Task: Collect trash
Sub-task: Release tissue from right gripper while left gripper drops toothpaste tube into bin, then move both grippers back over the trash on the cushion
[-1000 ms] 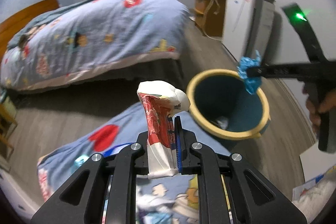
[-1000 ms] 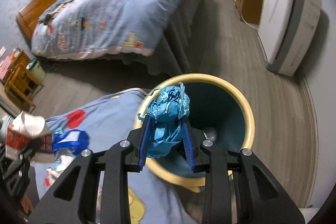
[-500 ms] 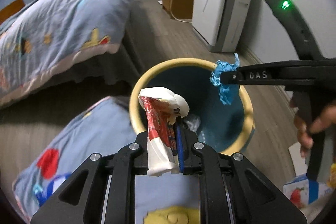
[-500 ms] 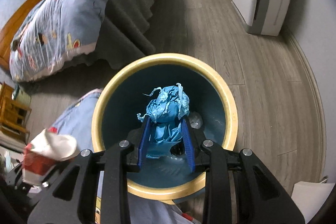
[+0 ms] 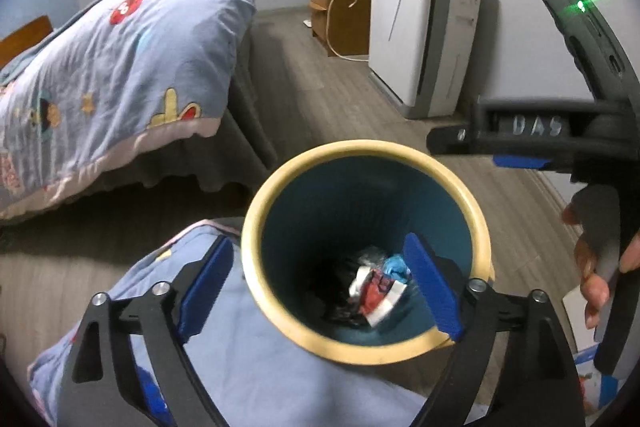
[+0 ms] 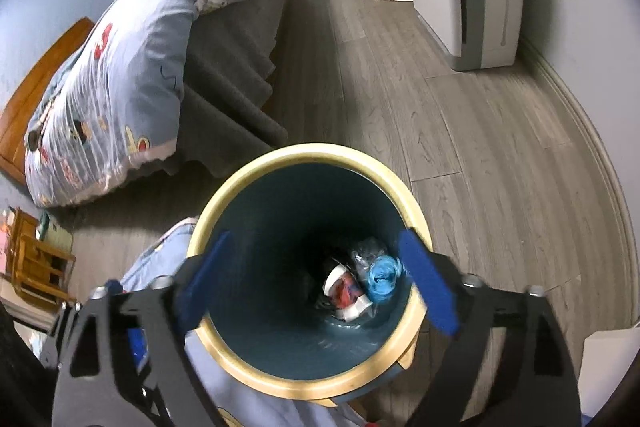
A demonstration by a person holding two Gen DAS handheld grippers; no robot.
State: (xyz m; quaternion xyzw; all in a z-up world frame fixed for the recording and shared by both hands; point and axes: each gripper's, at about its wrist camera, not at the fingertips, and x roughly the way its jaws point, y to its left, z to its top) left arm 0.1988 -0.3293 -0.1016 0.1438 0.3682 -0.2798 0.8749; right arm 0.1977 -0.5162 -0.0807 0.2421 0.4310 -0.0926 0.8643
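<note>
Nearest, at 6 o'clock: left gripper (image 5: 320,285), jaws just sprung wide, nothing between them; right gripper (image 6: 320,281) likewise just opened wide and empty, both poised over the bin (image 5: 280,315). Inside, on the bin floor: crushed red-and-white cup (image 6: 344,291), touching a blue crumpled wad (image 6: 382,277) and clear plastic. At 7 o'clock, against the bin: patterned blue quilt (image 5: 260,359). At 10 o'clock, farther: bed (image 6: 132,67). At 1 o'clock, by the wall: white appliance (image 5: 420,35).
</note>
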